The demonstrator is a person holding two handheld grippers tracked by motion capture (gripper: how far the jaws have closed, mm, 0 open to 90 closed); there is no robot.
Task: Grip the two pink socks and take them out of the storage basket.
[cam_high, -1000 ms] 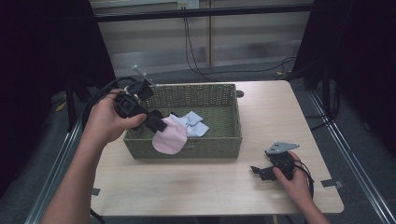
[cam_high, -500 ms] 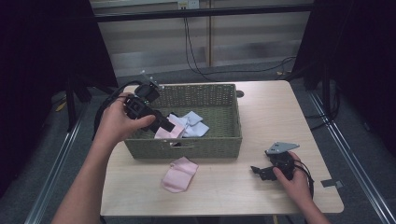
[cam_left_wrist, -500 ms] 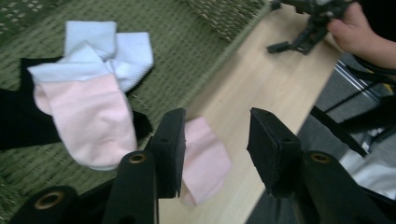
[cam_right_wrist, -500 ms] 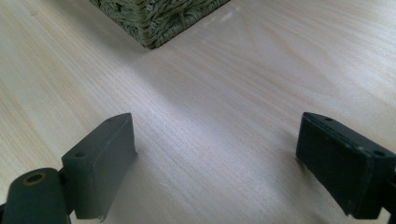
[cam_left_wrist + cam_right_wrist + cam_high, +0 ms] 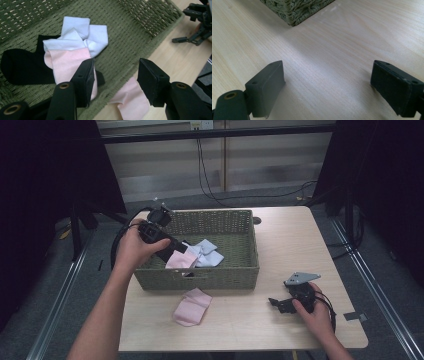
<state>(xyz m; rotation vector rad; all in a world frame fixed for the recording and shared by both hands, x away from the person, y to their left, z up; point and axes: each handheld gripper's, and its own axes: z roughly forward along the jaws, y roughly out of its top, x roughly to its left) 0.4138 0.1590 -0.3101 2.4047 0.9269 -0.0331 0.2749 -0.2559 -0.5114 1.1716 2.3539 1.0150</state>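
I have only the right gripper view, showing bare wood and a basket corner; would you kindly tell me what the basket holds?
Observer: The green wicker basket holds a black sock, white socks and a pink sock.
Operator: Thank you. Is the left gripper holding any of them?
Observer: No, the left gripper is open above the basket's near edge, one jaw over the pink sock.
Operator: Is anything lying outside the basket?
Observer: Yes, a second pink sock lies on the table in front of the basket.

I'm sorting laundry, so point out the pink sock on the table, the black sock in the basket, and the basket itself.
pink sock on the table (image 5: 191,306), high view, middle of the fabric
black sock (image 5: 22,66), left gripper view, its flat middle
basket (image 5: 197,278), high view, near front wall
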